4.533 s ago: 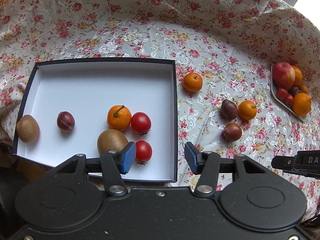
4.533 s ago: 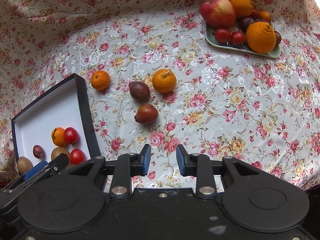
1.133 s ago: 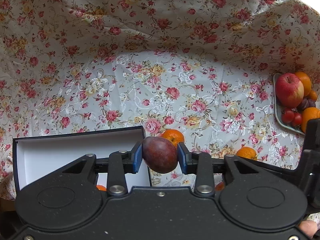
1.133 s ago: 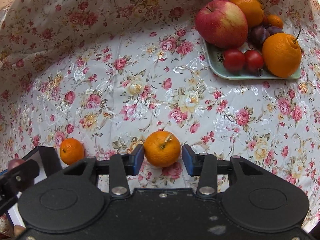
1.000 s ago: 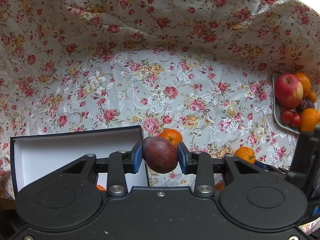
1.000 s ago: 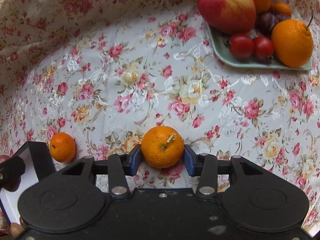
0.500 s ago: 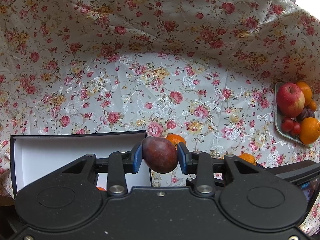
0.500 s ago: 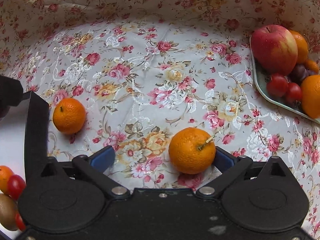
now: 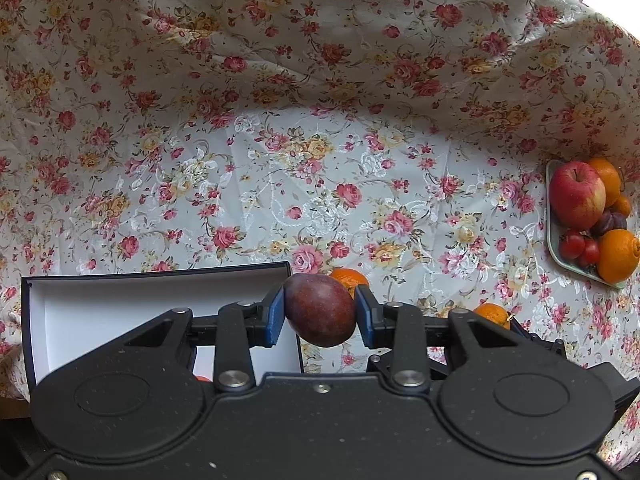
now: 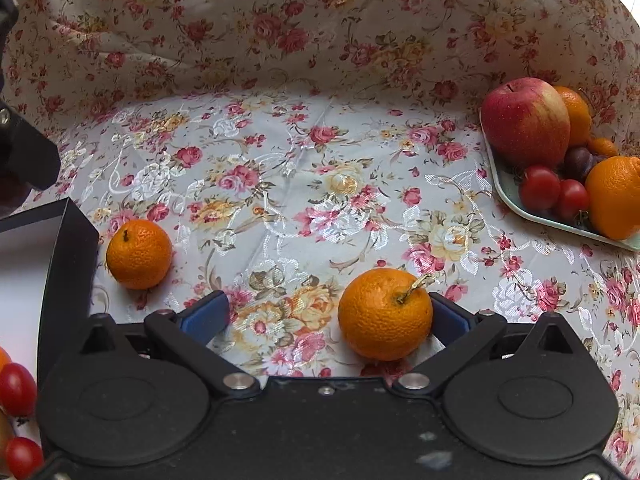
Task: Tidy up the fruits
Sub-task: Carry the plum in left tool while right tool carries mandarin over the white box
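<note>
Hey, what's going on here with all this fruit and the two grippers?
A person is sorting fruit into a box on a floral cloth. The left gripper is shut on a dark plum, above the box's corner. The right gripper has just opened wide; a stemmed orange sits on the cloth between its jaws, against one pad. More fruit waits on a plate.
</note>
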A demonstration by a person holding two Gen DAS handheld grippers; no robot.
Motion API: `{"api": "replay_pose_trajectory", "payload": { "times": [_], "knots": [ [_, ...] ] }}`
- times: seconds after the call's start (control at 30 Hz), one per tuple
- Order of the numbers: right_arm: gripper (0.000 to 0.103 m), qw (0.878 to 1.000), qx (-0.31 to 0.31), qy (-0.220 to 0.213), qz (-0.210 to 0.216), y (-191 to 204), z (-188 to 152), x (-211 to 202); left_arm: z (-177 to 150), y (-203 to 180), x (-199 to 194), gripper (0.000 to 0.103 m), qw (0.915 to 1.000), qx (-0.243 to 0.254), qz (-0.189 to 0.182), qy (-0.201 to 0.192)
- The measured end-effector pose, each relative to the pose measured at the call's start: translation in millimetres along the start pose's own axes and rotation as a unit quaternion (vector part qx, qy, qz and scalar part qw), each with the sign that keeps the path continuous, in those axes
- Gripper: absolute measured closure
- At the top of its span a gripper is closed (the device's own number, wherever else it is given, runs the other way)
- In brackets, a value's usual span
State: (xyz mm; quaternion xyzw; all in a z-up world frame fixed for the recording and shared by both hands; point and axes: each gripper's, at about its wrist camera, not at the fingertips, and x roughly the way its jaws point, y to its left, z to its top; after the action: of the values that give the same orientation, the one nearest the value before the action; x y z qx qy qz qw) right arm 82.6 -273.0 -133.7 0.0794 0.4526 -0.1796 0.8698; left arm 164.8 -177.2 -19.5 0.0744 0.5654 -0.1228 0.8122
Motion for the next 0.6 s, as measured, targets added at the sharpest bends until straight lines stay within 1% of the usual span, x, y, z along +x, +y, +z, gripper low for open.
{"api": "replay_pose_trajectory", "payload": {
  "times": [0.13,0.23,0.3,0.37,0.53,0.6],
  "knots": [
    [0.0,1.0,-0.009,-0.003,0.006,-3,1,-2,0,1,0,0.058,1.0,0.002,0.0,-0.001],
    [0.0,0.999,-0.029,-0.018,0.027,-11,-4,-6,-1,3,1,0.058,1.0,0.004,0.002,0.0],
    [0.003,0.998,-0.031,-0.035,0.038,-16,-9,-11,-1,3,2,0.058,1.0,0.005,0.002,0.001],
    [0.01,0.998,-0.026,-0.051,0.037,-21,-14,-15,0,3,3,0.058,1.0,0.006,0.001,0.002],
    [0.017,0.997,-0.055,-0.057,0.024,-23,-15,-20,1,-1,4,0.058,0.9999,0.01,-0.001,0.003],
    [0.023,0.996,-0.065,-0.058,0.016,-24,-14,-22,1,-2,4,0.058,0.9999,0.011,-0.001,0.004]
  ]
}}
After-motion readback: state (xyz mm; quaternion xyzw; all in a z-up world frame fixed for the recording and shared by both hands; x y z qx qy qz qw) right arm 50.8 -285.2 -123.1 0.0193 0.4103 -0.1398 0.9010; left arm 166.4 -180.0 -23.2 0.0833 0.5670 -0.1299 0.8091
